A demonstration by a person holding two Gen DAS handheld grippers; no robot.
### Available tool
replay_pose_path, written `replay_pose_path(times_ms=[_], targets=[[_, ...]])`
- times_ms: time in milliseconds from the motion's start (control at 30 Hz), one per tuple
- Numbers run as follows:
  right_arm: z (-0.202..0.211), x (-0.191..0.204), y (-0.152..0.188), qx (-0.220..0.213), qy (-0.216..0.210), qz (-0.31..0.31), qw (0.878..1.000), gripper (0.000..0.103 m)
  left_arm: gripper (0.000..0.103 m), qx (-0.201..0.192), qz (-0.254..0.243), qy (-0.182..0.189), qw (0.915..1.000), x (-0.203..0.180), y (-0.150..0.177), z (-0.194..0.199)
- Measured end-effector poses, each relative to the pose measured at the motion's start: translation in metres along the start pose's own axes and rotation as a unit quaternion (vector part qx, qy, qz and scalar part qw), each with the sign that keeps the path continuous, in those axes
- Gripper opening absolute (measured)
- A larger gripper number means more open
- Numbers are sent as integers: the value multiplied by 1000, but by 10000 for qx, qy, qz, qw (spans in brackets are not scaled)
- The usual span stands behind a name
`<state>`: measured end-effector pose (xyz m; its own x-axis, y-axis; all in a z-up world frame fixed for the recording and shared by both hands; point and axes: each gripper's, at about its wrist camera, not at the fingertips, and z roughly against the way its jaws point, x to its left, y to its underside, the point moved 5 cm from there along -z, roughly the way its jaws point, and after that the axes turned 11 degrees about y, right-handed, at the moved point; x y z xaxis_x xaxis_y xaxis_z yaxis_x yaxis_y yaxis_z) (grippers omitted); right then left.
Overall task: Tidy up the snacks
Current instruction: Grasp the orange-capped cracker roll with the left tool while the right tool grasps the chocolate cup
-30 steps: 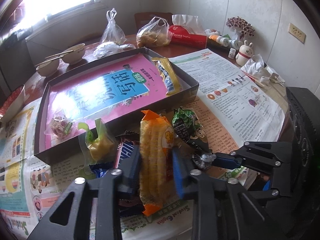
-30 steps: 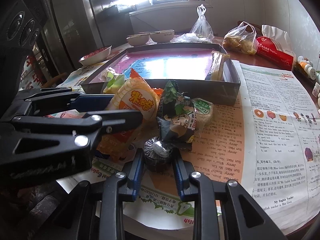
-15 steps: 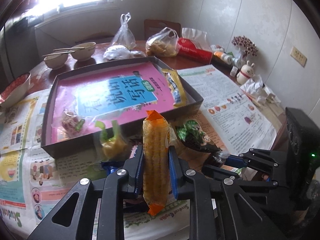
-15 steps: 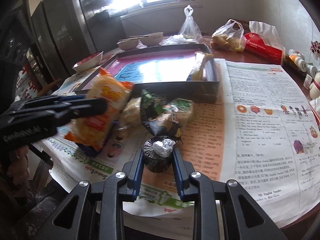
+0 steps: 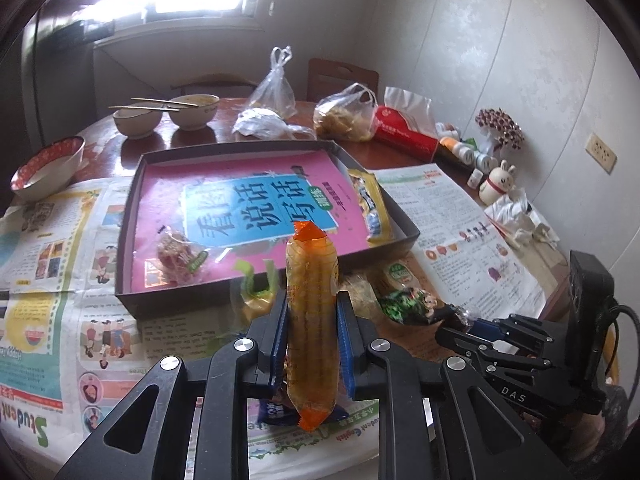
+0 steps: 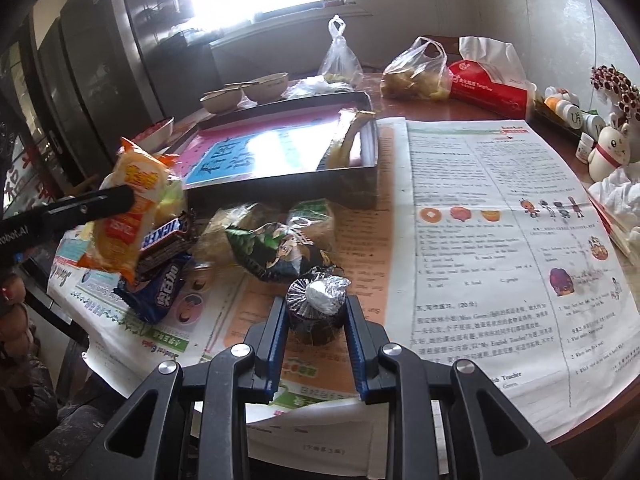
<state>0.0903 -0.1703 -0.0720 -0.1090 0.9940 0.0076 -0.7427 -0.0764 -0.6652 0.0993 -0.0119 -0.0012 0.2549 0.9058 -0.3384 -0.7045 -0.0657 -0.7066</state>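
Your left tool (image 5: 312, 336) is clamped on the long orange-and-yellow plastic snack pack (image 5: 313, 316), blue pads pressing both sides. Pack stands upright, top crimp up, bottom crimp hanging below the jaws; from the right wrist cam you see it raised off the desk, w/ a tool finger (image 6: 80, 210) crossing its front.

Your right tool (image 6: 316, 326) is closed on the small round dark snack w/ crinkled silver foil top (image 6: 318, 304). Its lower half is hidden between the pads, so can't tell if it sits on the newspaper (image 6: 480, 220) or is lifted.

Loose pile on the newspaper, just in front of the shallow dark cardboard box (image 5: 132, 292): brown Snickers bar (image 6: 166, 242) on top of a dark blue wrapped bar (image 6: 160, 288); green-and-black printed foil bag (image 6: 276, 254); clear pack w/ green label (image 6: 312, 216) behind it, contents hard to make out. Yellow-green wrapped sweet (image 5: 256, 292) is partly hidden behind your left tool, touching the box's near wall.

Inside the box: pink-and-blue book w/ Chinese title (image 5: 248, 208) lines the floor. Clear bag w/ reddish contents (image 5: 178, 254) lies near the front-left corner. Yellow-and-blue long wrapper (image 5: 370, 208) leans along the right wall.

Far side of desk: two pale bowls w/ chopsticks (image 5: 164, 118), red-rimmed bowl (image 5: 46, 168) cut off by vignette, tied plastic bags (image 5: 346, 118), red tissue pack (image 5: 404, 134).
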Motion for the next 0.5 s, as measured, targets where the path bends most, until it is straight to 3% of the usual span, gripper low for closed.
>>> replay_pose_path(times_ms=[500], targets=[[4, -21, -1, -10, 204, -233, 9995, 28, 23, -283, 259, -38, 9993, 19, -8, 18]])
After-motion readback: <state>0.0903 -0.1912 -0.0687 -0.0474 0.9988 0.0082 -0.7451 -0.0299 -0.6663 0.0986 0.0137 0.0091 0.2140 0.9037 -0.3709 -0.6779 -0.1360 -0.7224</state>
